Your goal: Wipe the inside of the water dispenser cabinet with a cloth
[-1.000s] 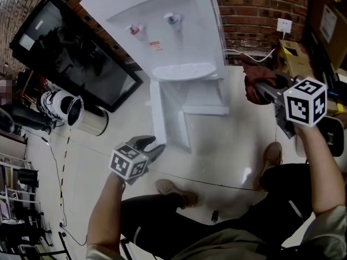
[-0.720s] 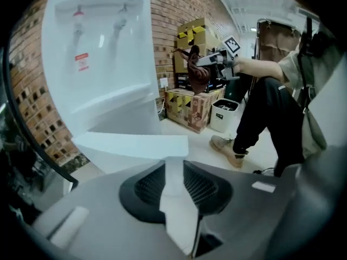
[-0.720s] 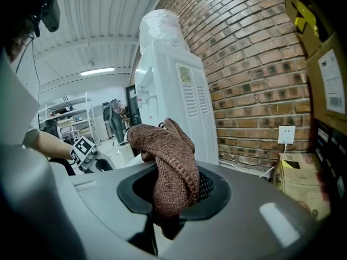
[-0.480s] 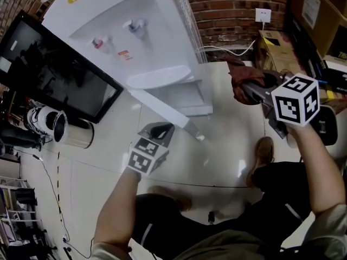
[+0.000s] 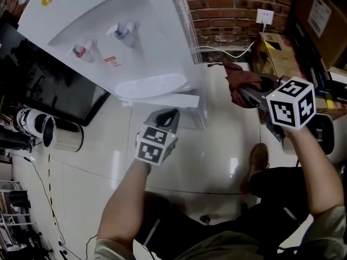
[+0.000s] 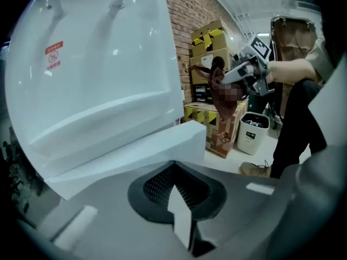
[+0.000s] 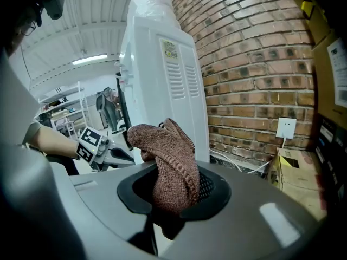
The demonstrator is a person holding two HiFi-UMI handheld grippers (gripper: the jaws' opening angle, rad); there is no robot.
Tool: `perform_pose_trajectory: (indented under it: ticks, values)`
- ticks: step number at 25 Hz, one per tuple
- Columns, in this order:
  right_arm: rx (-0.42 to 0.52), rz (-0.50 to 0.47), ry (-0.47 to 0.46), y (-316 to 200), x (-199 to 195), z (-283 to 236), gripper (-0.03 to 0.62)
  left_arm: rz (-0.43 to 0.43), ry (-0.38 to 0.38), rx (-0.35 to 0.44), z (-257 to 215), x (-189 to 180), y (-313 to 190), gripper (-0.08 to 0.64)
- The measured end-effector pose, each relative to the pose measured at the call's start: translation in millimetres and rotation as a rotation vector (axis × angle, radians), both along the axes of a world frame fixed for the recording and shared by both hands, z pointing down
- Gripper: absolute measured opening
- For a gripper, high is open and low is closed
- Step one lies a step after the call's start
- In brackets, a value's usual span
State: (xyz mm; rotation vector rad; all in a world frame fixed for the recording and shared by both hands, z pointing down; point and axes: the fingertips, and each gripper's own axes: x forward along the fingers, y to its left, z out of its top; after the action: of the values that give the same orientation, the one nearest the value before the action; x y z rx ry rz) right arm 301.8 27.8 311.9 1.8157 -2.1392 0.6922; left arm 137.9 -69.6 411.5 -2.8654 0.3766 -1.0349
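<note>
The white water dispenser (image 5: 124,42) stands at upper left of the head view, seen from above. Its white cabinet door (image 5: 162,101) lies across the low front, so the inside is hidden. My left gripper (image 5: 165,118) is shut and empty, its tips right at that door. In the left gripper view the shut tips (image 6: 176,191) sit just below the door's edge (image 6: 135,156). My right gripper (image 5: 244,91) hangs at the right, shut on a brown knitted cloth (image 5: 236,83). The cloth (image 7: 171,167) bulges up from between the jaws (image 7: 173,186), with the dispenser's side (image 7: 162,75) beyond it.
A black screen (image 5: 49,85) leans left of the dispenser, with a metal cylinder (image 5: 59,134) beside it. Cardboard boxes (image 5: 276,50) and a wall socket (image 5: 264,16) line the brick wall at the right. A small white bin (image 6: 254,131) stands by the boxes. The person's shoe (image 5: 259,158) is on the floor.
The cabinet stood open with its door swung out left; the door has swung across the opening as my left gripper moved right with it. The right gripper sank a little with the cloth.
</note>
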Motion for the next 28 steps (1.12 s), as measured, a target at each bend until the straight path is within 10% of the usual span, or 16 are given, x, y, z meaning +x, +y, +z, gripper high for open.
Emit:
perform_pose_trajectory:
  ticks: [13,28]
  values:
    - [-0.094,-0.069,0.012,-12,11,40,0.101,-0.145,0.049,-0.009,15,21,-41,0.0]
    - [-0.293,-0.137,0.035,8,20,163,0.101,-0.074,0.237,-0.094,-34,77,59,0.0]
